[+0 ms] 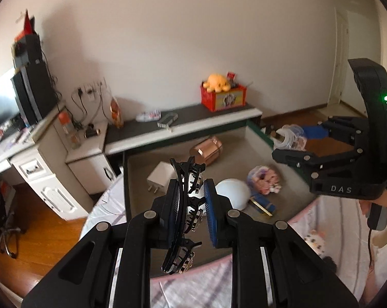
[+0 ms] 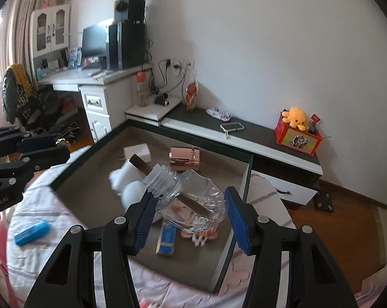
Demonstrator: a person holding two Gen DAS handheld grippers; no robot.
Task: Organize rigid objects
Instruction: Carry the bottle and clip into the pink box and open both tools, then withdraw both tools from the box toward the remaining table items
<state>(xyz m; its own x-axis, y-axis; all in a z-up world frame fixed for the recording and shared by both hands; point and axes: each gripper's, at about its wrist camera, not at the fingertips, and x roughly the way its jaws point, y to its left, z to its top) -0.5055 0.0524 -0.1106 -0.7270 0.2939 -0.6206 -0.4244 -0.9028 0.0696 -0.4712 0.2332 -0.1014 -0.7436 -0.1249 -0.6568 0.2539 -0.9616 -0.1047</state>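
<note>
My left gripper (image 1: 192, 213) is shut on a black hair claw clip (image 1: 187, 215), held upright above the grey tray (image 1: 142, 161). My right gripper (image 2: 190, 214) is shut on a clear plastic bottle (image 2: 193, 200) with no cap and a brown stick inside it, held over the tray (image 2: 90, 190). The right gripper also shows in the left wrist view (image 1: 293, 143), holding the bottle (image 1: 289, 134) past the tray's right rim. The left gripper shows at the left edge of the right wrist view (image 2: 62, 146).
In the tray lie a rose-gold case (image 1: 207, 150), a white charger (image 1: 160, 177), a white dome (image 1: 232, 192), a blue box (image 2: 166, 238) and a pink toy (image 1: 264, 179). A blue item (image 2: 31, 232) lies on the bedsheet. A red box with an orange plush (image 2: 297, 131) stands on the low bench.
</note>
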